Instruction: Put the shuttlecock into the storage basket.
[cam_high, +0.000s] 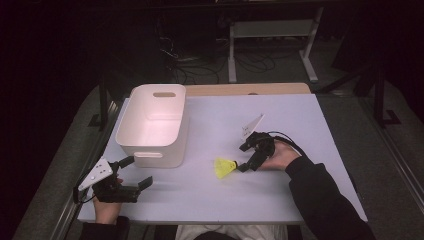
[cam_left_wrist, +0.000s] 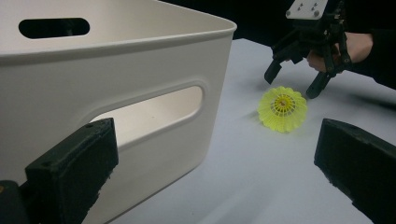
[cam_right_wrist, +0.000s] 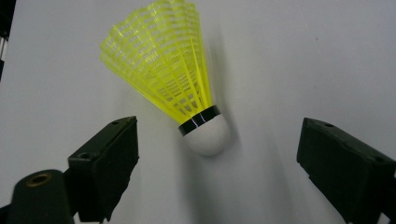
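A yellow shuttlecock (cam_high: 225, 167) with a white cork tip lies on its side on the white table (cam_high: 300, 125). My right gripper (cam_high: 243, 158) stands open just to its right, jaws pointing at it. In the right gripper view the shuttlecock (cam_right_wrist: 187, 88) lies with its cork between the spread jaws of that gripper (cam_right_wrist: 219, 135), touching neither. My left gripper (cam_high: 137, 171) rests open at the table's front left, beside the white bin (cam_high: 150, 156). The left gripper view looks past its own open gripper (cam_left_wrist: 215, 135) to the shuttlecock (cam_left_wrist: 282, 108) and the right gripper (cam_left_wrist: 292, 85).
The white plastic bin (cam_left_wrist: 140, 70), with slot handles, stands empty at the table's left. A wooden strip (cam_high: 250, 89) runs along the far edge. Beyond it are a dark floor, cables and a white stand (cam_high: 272, 35). The person's dark sleeve (cam_high: 325, 200) enters from the lower right.
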